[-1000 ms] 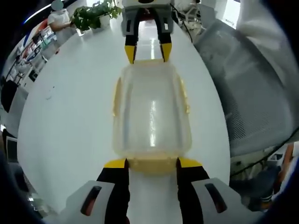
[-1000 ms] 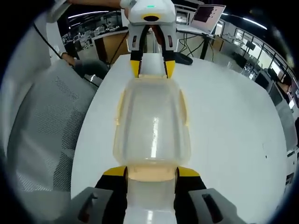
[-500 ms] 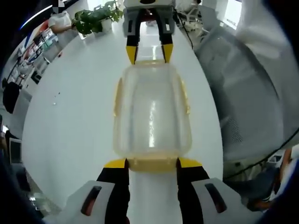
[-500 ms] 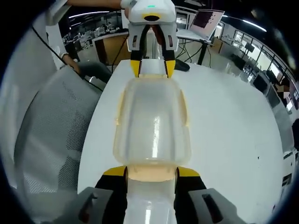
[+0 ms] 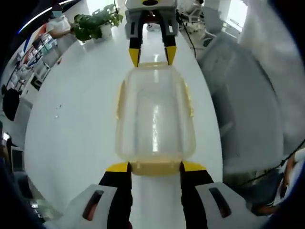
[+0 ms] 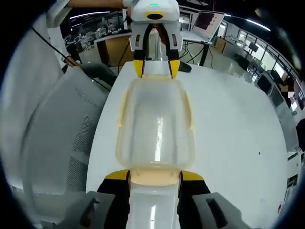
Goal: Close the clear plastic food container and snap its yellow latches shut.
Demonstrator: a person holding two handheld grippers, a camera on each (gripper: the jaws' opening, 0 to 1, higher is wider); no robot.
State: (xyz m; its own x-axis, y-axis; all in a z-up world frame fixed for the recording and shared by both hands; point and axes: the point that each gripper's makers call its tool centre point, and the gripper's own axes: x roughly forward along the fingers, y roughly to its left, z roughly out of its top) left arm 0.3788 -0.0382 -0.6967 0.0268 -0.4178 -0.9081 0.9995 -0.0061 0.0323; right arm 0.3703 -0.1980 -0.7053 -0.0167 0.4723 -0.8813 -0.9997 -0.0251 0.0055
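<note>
Clear container (image 5: 155, 114) sits lidded on the white table (image 5: 76, 124), pinned endwise between your left gripper (image 5: 154, 167) and right gripper (image 6: 153, 176), both gaping around end latches. Uneven squeeze could skid it sideways.

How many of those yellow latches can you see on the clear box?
4. One latch at the container's near end between the left hand-held gripper's tips, one at the far end by the right hand-held gripper, and one on each long side.
</note>
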